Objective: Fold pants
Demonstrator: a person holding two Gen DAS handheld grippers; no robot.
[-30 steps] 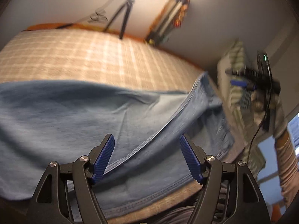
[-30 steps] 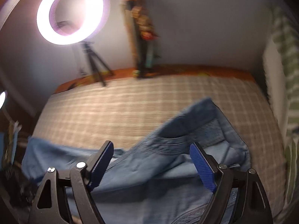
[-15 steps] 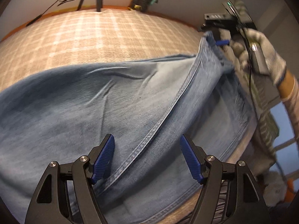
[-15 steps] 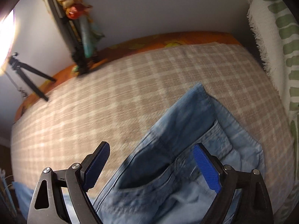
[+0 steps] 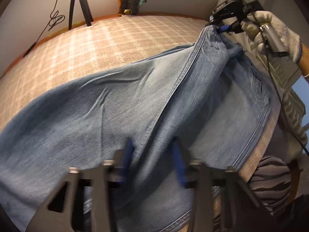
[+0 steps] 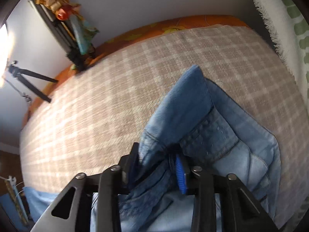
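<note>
Light blue jeans (image 5: 119, 104) lie spread across the plaid bedspread (image 5: 108, 38). My left gripper (image 5: 152, 160) has its blue pads closed in on a fold of a pant leg along the side seam, near the front edge. My right gripper (image 6: 157, 164) is shut on the waistband of the jeans (image 6: 185, 116), next to a back pocket. In the left wrist view the right gripper (image 5: 222, 28) pinches the waist corner at the far right, held by a gloved hand (image 5: 274, 29).
A black tripod (image 5: 79, 2) stands behind the bed by the wall. A tall decorated object (image 6: 63, 25) leans on the wall. A white and green patterned cloth (image 6: 285, 29) hangs at the right. Striped fabric (image 5: 270, 176) lies by the bed's front right corner.
Both grippers were open above the jeans. Both have come down and closed on the denim: the left on the leg fold, the right on the waistband.
</note>
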